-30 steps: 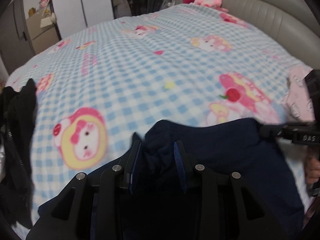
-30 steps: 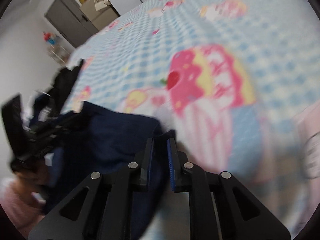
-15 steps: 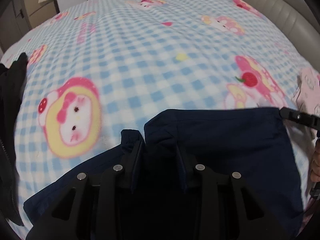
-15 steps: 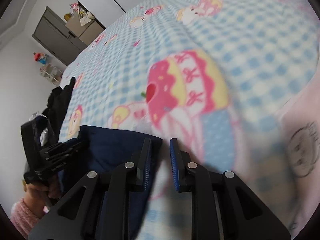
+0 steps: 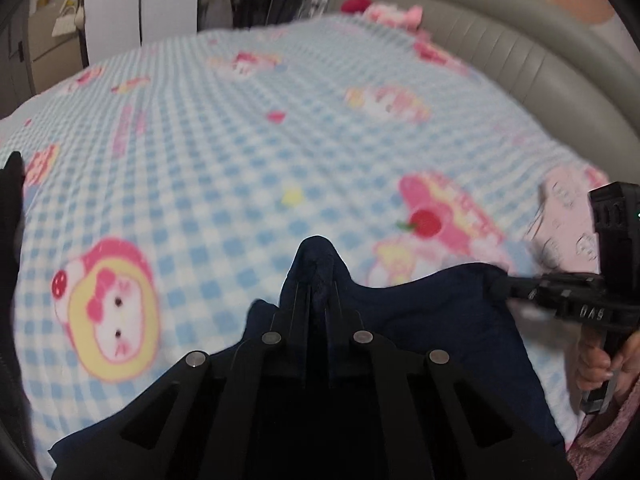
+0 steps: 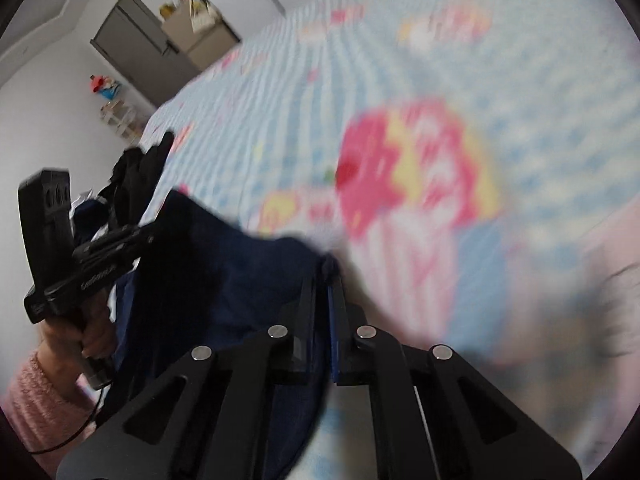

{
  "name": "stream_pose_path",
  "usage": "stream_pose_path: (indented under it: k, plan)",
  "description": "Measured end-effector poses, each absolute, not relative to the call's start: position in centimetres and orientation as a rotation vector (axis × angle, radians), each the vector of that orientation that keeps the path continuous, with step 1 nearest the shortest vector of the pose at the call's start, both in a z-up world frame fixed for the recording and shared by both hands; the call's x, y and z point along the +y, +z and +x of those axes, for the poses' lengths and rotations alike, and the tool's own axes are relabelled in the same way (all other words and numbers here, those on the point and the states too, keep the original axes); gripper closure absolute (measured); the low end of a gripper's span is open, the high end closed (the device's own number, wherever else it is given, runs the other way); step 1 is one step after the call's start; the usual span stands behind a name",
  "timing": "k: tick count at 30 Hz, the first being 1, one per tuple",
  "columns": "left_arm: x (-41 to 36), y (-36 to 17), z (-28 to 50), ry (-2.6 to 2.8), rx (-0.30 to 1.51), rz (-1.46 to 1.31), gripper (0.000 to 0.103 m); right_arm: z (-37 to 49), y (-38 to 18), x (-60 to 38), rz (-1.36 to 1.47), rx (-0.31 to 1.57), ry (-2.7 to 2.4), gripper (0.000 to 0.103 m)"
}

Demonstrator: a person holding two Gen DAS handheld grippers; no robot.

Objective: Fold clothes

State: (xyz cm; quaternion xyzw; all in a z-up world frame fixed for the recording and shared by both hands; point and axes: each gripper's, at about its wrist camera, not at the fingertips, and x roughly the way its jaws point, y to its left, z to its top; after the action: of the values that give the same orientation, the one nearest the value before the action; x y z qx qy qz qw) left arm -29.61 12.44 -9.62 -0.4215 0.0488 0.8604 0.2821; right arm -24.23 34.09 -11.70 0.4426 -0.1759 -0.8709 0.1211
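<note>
A navy blue garment [image 5: 432, 328] lies on the near part of a bed under a blue-checked cartoon blanket [image 5: 220, 160]. My left gripper [image 5: 318, 292] is shut on the garment's far edge, and a peak of cloth sticks up between the fingers. In the left wrist view my right gripper [image 5: 500, 284] grips the garment's right corner, held by a hand. The right wrist view shows the right gripper [image 6: 326, 280] shut on the navy garment [image 6: 240, 280]. Further left, the left gripper [image 6: 148, 236] holds the other corner, and the cloth sags between them.
A pile of black clothing [image 5: 12, 208] sits at the bed's left edge, also visible as dark clothes [image 6: 136, 172]. A pale pink garment [image 5: 568, 216] lies on the right. A grey padded headboard [image 5: 520, 60] and a pink plush toy [image 5: 392, 12] are at the far end.
Both grippers have closed on the navy garment's far edge. The cloth, flat half a second ago, is now pinched into a peak at the left gripper and raised slightly.
</note>
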Motion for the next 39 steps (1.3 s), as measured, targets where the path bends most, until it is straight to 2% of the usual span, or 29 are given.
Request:
stream_pose_path:
  k: [2, 4, 8, 10, 12, 15, 17, 18, 19, 22, 26, 29, 32, 35, 36, 39]
  plan:
    - [12.0, -10.8, -30.6, 2.327, 0.142, -1.183, 0.097, -23.4, -10.1, 35.1, 1.258, -0.457, -2.654, 0.100]
    - [11.1, -12.7, -31.5, 2.355, 0.152, -1.265, 0.097, -23.4, -10.3, 36.3, 1.271, -0.489, -2.664, 0.100]
    - [9.9, -14.5, -32.1, 2.360, 0.078, -1.322, 0.093, -24.6, -12.4, 38.3, 1.307, -0.778, -2.464, 0.096]
    - [9.9, -14.6, -32.1, 2.365, 0.066, -1.315, 0.093, -25.5, -13.6, 37.5, 1.317, -0.833, -2.344, 0.079]
    - [10.0, -14.8, -32.2, 2.357, 0.053, -1.319, 0.093, -26.1, -14.7, 35.6, 1.347, -0.840, -2.253, 0.077]
    - [10.0, -14.7, -32.0, 2.326, 0.045, -1.311, 0.091, -26.5, -16.1, 33.2, 1.411, -0.759, -2.230, 0.070]
    - [10.1, -14.4, -31.7, 2.298, 0.041, -1.307, 0.086, -26.6, -16.2, 32.4, 1.405, -0.709, -2.285, 0.072]
    - [10.2, -14.2, -31.5, 2.294, 0.053, -1.307, 0.084, -26.6, -16.1, 32.2, 1.395, -0.684, -2.319, 0.092]
    - [10.4, -14.0, -31.3, 2.291, 0.067, -1.305, 0.079, -26.6, -15.9, 32.0, 1.386, -0.657, -2.357, 0.099]
    - [10.8, -13.4, -30.9, 2.301, 0.109, -1.274, 0.078, -25.9, -14.2, 32.5, 1.371, -0.545, -2.517, 0.100]
    - [11.1, -12.6, -30.9, 2.323, 0.140, -1.231, 0.078, -23.9, -11.9, 34.1, 1.351, -0.414, -2.630, 0.100]
    - [10.7, -12.6, -31.1, 2.354, 0.103, -1.243, 0.060, -23.3, -12.4, 34.5, 1.461, -0.318, -2.609, 0.100]
    - [8.5, -11.4, -30.1, 2.451, 0.000, -1.162, 0.061, -23.4, -13.8, 34.4, 1.566, -0.261, -2.598, 0.098]
    - [4.5, -10.3, -29.1, 2.507, -0.163, -1.141, 0.060, -22.5, -10.9, 34.7, 1.397, -0.274, -2.675, 0.087]
    - [3.3, -10.2, -28.7, 2.545, -0.160, -1.160, 0.060, -22.0, -9.3, 34.9, 1.306, -0.270, -2.718, 0.083]
    - [-0.4, -10.5, -27.6, 2.636, -0.146, -1.238, 0.060, -21.7, -5.9, 34.7, 1.179, -0.232, -2.770, 0.080]
